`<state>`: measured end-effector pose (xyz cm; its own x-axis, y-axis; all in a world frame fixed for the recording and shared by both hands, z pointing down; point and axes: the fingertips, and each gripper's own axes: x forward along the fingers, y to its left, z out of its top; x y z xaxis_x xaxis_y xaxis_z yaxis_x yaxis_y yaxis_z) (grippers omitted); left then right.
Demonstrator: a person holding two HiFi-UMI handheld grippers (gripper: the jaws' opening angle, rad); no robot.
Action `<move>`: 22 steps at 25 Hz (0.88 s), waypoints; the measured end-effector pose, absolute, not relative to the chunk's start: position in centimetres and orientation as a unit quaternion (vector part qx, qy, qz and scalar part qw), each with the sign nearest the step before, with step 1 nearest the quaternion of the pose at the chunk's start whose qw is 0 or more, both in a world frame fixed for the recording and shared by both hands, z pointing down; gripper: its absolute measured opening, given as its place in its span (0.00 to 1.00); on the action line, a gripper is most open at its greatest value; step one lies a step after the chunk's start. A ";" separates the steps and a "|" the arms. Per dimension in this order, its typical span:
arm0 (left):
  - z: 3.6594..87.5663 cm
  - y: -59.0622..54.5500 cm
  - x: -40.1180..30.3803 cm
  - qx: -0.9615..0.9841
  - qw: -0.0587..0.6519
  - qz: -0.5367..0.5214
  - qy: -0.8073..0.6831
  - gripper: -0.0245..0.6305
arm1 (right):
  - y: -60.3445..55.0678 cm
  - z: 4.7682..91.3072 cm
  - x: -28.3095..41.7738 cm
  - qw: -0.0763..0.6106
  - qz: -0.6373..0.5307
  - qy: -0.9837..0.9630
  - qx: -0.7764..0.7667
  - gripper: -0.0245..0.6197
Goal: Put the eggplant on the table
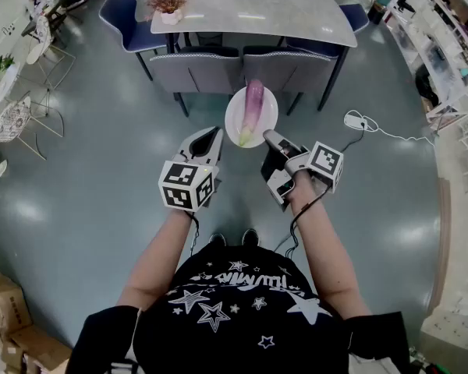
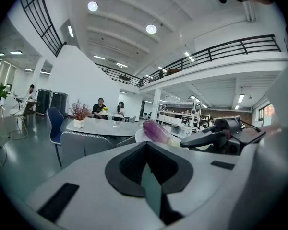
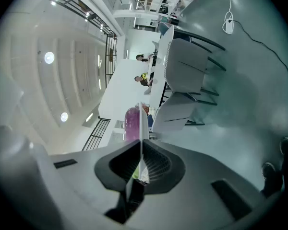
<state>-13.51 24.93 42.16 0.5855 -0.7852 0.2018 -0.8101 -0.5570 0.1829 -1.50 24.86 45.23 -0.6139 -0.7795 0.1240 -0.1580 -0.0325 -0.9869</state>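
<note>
While the right gripper (image 1: 271, 137) pinches a white plate (image 1: 269, 115) by its rim at 4 o'clock, the eggplant (image 1: 253, 106) lies lengthwise on that plate, purple end toward 12 and green stem toward 6, held in the air above the floor (image 1: 101, 170). The left gripper (image 1: 210, 136) sits just beside the plate's 8 o'clock edge, its jaws pressed together on nothing. The table (image 1: 281, 10) stands at 12 o'clock, beyond two grey chairs (image 1: 195, 70), and the eggplant is not on it.
</note>
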 end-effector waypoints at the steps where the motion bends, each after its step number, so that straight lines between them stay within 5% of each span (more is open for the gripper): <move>1: 42.2 25.0 -13.6 0.881 0.130 0.048 -0.453 0.05 | 24.9 45.1 -1.6 0.251 -0.621 0.650 -0.360 0.07; 22: 41.2 25.4 -13.3 0.888 0.128 0.054 -0.439 0.05 | 25.3 44.3 -2.0 0.241 -0.618 0.657 -0.359 0.07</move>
<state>-13.32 25.44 41.18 0.6087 -0.7657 0.2078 -0.7932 -0.5817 0.1800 -1.95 25.34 44.33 -0.6267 -0.7688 0.1273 -0.1734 -0.0216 -0.9846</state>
